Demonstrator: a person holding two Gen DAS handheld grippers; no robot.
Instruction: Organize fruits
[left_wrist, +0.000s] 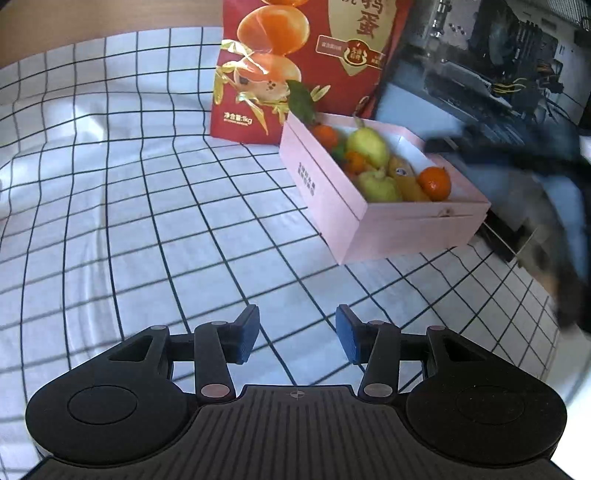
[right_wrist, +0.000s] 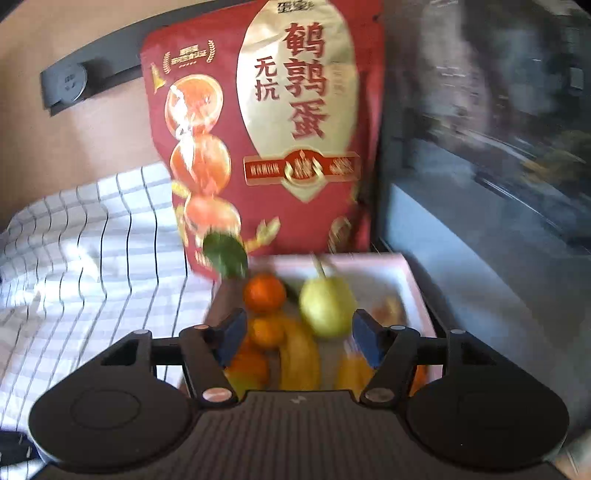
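Jaws of left gripper (left_wrist: 297, 334) parted, blue pads facing each other over bare checked cloth (left_wrist: 110, 206), nothing between them. Jaws of right gripper (right_wrist: 297, 338) likewise parted, poised just above the fruit, pads pressing on nothing; view blurred.

Task object: pink box (left_wrist: 354, 218), open-topped, white inside, set on the cloth at right of the left wrist view, one long wall printed with small dark characters. Contents piled together: two pale green pears (left_wrist: 367, 146), the farther one upright with stem raised; several small oranges (left_wrist: 435, 182), one at the near corner, one at the far end; yellow banana (right_wrist: 301, 354) lying lengthwise between them. Green leaf (left_wrist: 302, 100) projecting above the far rim.

Surroundings: tall red pouch (left_wrist: 295, 62) with gold panel and orange-yolk artwork standing upright directly behind the box, touching or just beside its far end. Dark glass-fronted unit (left_wrist: 498, 74) along the box's right side. Dark blurred shape (left_wrist: 535, 162) crossing the right edge of the left wrist view, identity unclear. Grey wall rail (right_wrist: 81, 81) at upper left of the right wrist view.
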